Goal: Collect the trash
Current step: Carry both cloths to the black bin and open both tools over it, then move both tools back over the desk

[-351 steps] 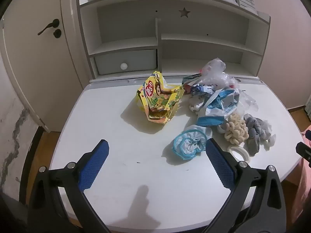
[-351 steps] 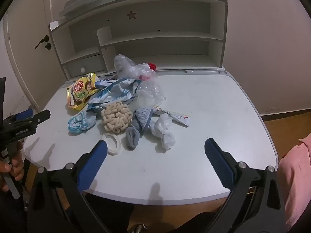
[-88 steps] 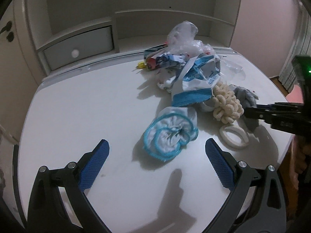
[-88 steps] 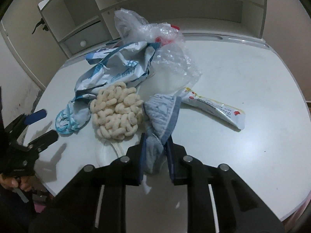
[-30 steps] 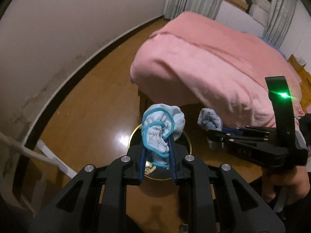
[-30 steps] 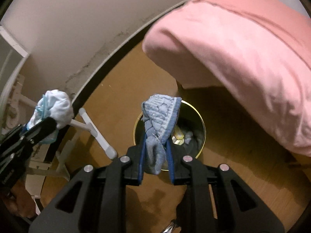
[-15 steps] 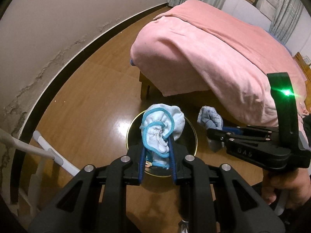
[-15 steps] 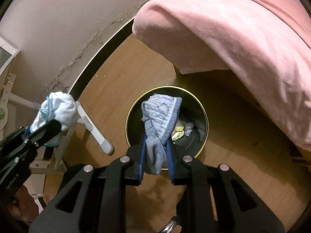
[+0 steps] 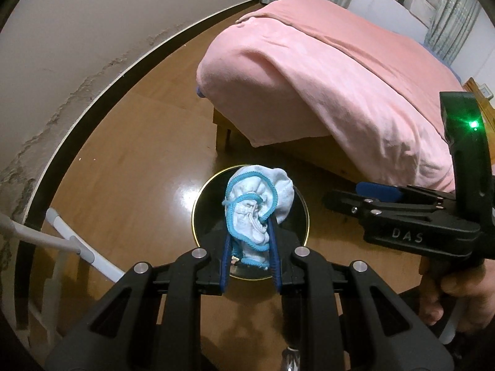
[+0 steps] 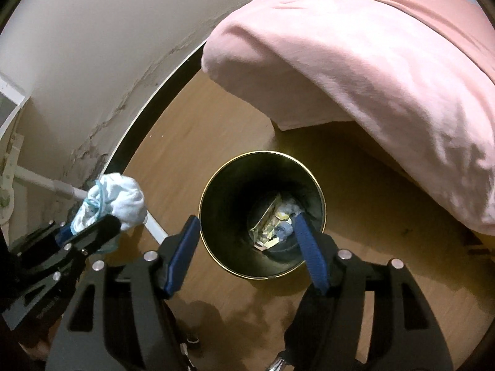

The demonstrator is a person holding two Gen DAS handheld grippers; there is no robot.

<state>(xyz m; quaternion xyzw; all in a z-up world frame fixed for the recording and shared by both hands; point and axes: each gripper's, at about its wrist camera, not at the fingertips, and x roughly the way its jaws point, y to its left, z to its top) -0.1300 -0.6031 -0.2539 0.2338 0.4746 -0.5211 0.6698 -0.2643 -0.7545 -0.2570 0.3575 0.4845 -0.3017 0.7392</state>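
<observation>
A black bin with a gold rim [image 10: 216, 182] stands on the wooden floor, straight below both grippers. My right gripper [image 10: 246, 218] hangs over its mouth with the jaws opening and nothing between them. The grey-blue cloth [image 10: 284, 230] lies at the bin's bottom among wrappers. My left gripper [image 9: 250, 232] is shut on a white cloth with blue trim [image 9: 256, 207], held above the bin [image 9: 198, 216]. The right wrist view shows that cloth [image 10: 117, 201] to the left of the bin. In the left wrist view the right gripper [image 9: 343, 193] reaches in from the right, held by a hand [image 9: 458, 293].
A bed under a pink blanket [image 10: 371, 61] overhangs the floor just right of and behind the bin. A white tube frame [image 9: 77, 247] stands at the left near the wall and its dark skirting board [image 9: 92, 117]. Bare wooden floor [image 10: 198, 130] surrounds the bin.
The right jaws have spread and the grey-blue cloth has dropped from them into the bin. The left gripper has sunk a little toward the bin, still holding its cloth.
</observation>
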